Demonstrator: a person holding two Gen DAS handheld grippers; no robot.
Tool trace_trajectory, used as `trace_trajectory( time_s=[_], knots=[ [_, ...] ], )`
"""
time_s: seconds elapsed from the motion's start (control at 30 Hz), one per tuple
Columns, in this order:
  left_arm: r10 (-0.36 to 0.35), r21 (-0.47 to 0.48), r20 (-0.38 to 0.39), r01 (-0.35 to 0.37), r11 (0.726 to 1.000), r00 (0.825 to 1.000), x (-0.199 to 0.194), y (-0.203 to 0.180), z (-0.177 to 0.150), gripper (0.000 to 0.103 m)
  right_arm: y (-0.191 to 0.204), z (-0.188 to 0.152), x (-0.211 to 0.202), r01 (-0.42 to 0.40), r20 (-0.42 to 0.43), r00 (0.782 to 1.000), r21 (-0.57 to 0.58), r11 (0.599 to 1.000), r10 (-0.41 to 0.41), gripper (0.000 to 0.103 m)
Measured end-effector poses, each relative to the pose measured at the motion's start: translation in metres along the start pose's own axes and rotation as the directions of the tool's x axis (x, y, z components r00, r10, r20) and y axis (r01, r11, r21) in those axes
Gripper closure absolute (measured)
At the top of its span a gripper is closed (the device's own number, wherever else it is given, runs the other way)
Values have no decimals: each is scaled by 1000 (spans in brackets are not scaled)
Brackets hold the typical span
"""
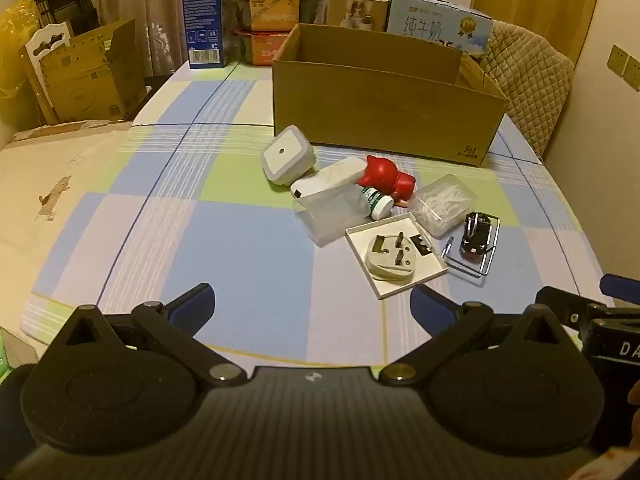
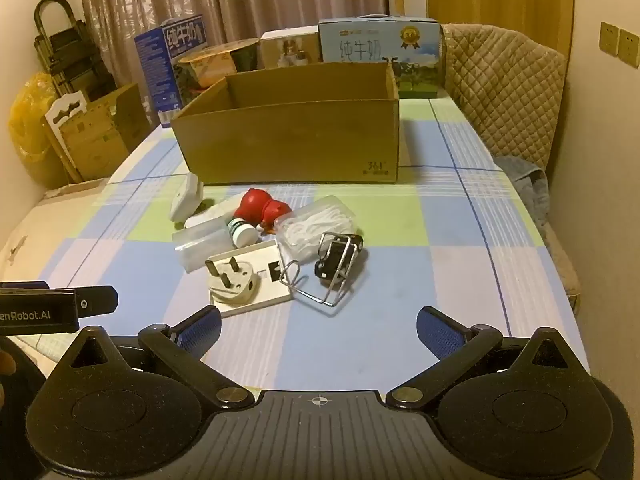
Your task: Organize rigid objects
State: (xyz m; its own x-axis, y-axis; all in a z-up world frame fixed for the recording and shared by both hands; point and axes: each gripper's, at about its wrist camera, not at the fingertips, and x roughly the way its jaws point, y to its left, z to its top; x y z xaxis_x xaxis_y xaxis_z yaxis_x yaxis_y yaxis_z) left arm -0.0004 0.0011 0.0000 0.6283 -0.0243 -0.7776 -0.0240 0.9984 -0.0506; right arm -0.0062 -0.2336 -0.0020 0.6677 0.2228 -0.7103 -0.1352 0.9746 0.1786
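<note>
Jaws wide and empty on left gripper [image 1: 312, 304] and right gripper [image 2: 318, 326]; ahead, plug [image 2: 232, 280], toy car [image 2: 340, 256], figurine [image 2: 260, 208] unsorted; beyond, box [image 2: 292, 136] apparently unfilled.

"361" on cardboard box [image 2: 378, 167], "纯牛奶" on milk carton [image 2: 360, 49]

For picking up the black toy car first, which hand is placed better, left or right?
Right, probably. The black toy car lies almost straight ahead of the open right tongs, while it lies off to the right of the left tongs.
</note>
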Motion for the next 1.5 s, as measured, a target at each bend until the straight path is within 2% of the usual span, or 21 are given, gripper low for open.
trace_trajectory(
  time_s=[0.13,0.57,1.5],
  knots=[
    [1,7,-12,-1,1000,1000,4,-3,7,1,-2,0,0,2,-6,1000,0,1000,-2,2],
    [-22,20,15,22,1000,1000,2,-9,1,1,-13,2,2,6,-20,1000,10,1000,-6,2],
    [-32,21,8,32,999,999,4,-12,1,1,-8,-1,2,19,-25,1000,31,999,-18,2]
  ],
)
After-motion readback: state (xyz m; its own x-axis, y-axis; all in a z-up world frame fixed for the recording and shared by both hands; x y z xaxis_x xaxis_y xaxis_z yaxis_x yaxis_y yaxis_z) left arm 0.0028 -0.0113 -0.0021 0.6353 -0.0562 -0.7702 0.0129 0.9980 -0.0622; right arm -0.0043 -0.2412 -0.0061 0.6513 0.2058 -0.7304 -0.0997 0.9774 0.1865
